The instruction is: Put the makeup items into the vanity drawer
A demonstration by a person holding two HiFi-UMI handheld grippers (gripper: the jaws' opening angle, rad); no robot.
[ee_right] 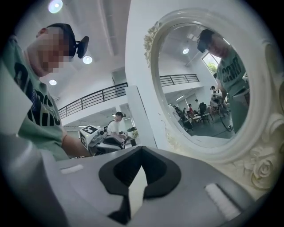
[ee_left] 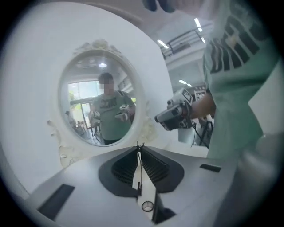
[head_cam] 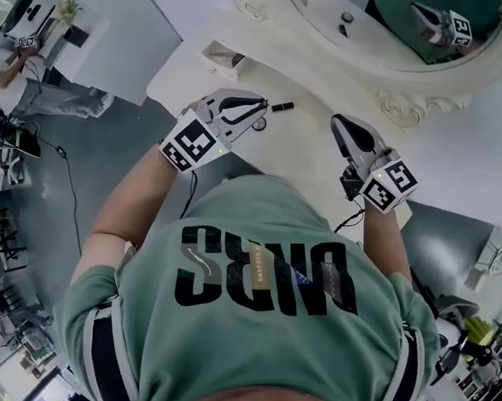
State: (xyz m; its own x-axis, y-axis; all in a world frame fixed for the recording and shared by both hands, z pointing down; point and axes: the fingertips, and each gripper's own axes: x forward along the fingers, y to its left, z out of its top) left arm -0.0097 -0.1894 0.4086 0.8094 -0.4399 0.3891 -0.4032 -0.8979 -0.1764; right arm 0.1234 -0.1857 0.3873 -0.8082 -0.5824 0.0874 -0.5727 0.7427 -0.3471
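Observation:
In the left gripper view my left gripper [ee_left: 140,147] is shut on a thin dark stick-like makeup item [ee_left: 139,177] that runs back between the pads. From the head view, that gripper [head_cam: 260,115] is raised over the white vanity top [head_cam: 306,152]. A small black makeup item [head_cam: 282,107] lies on the top just beyond it. My right gripper [head_cam: 337,123] hovers to the right, level, with its fingertips together. In the right gripper view its jaws [ee_right: 141,149] meet at the tips with nothing between them. No drawer shows in any view.
An oval mirror [head_cam: 388,28] in a carved white frame stands at the back of the vanity and fills both gripper views [ee_left: 100,106] [ee_right: 208,84]. A small white box [head_cam: 221,57] sits at the vanity's back left. Grey floor with cables lies to the left.

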